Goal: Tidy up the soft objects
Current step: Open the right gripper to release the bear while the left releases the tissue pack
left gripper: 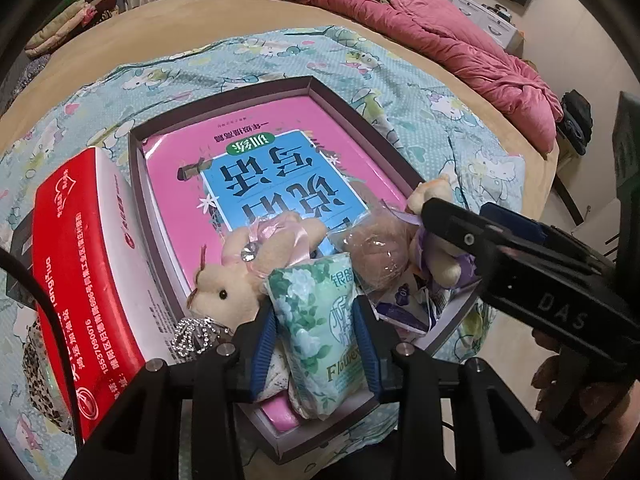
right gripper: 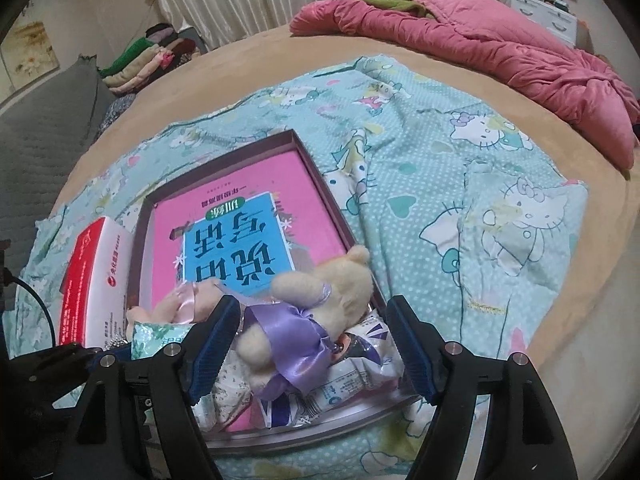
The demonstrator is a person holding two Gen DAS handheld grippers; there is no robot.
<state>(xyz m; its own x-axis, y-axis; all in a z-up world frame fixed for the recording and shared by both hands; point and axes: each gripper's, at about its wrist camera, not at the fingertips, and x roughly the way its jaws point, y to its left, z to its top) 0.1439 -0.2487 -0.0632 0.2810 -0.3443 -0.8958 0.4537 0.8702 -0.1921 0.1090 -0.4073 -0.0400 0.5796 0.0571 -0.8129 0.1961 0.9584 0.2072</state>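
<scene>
A floral tissue pack [left gripper: 320,328] is clamped between the blue-padded fingers [left gripper: 264,344] of the left gripper [left gripper: 318,346], its lower end resting inside the near end of the shallow box [left gripper: 320,88]; it appears to be held upright so that it can be set down among the soft things already gathered there. The box lies on the patterned sheet [right gripper: 460,208] spread over the bed, and a pink book [left gripper: 248,152] covers most of its floor, so the soft items are crowded onto the book's near edge. Just beyond the pack a cream plush bear with a pink ribbon [left gripper: 240,268] lies on its side, and to the right of the pack a clear bag holding something brown [left gripper: 376,252] and blue-and-white packets [right gripper: 352,384] are piled. The right gripper [right gripper: 310,348] is spread wide, its fingers straddling a bear in a purple ribbon [right gripper: 304,320] without touching it, which suggests a grasp or a release in progress. A red and white carton [left gripper: 80,280] stands against the box's left wall and limits room there. A pink quilt [right gripper: 500,52] is bunched far beyond the box.
</scene>
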